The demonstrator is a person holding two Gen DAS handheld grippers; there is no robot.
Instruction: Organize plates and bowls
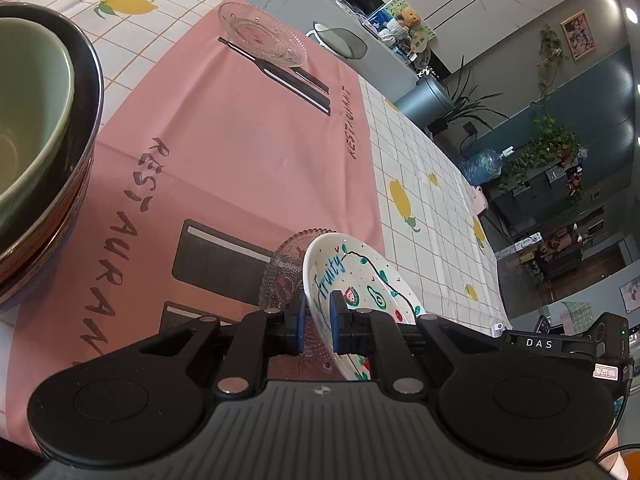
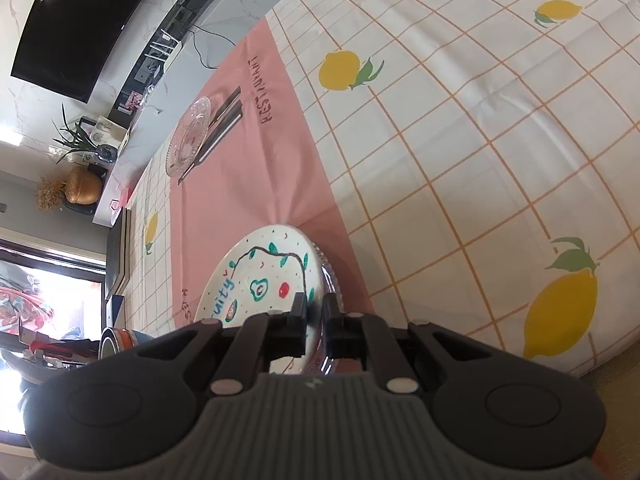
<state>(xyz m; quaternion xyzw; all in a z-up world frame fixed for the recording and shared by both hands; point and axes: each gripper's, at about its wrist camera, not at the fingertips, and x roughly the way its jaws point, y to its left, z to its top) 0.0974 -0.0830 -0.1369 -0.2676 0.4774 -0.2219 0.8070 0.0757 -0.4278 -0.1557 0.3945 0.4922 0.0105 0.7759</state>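
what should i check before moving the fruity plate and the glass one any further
1. Left tongs shut on the white Fruity plate rim: ok.
2. Right tongs shut on the plate pair's other edge, the glass plate rim at its pad: ok.
3. Glass plate sits directly behind the Fruity plate: ok.
4. Pair held level: not ok, tilted in both views.
5. Second glass plate lies far off on the pink mat: ok.
6. Nested bowls clear of the pair: ok.

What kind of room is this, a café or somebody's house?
Most likely a home's dining and living area, not a café. The lemon-print tablecloth covers a table, a big dark television hangs on the wall, and potted plants and a teddy bear sit nearby.
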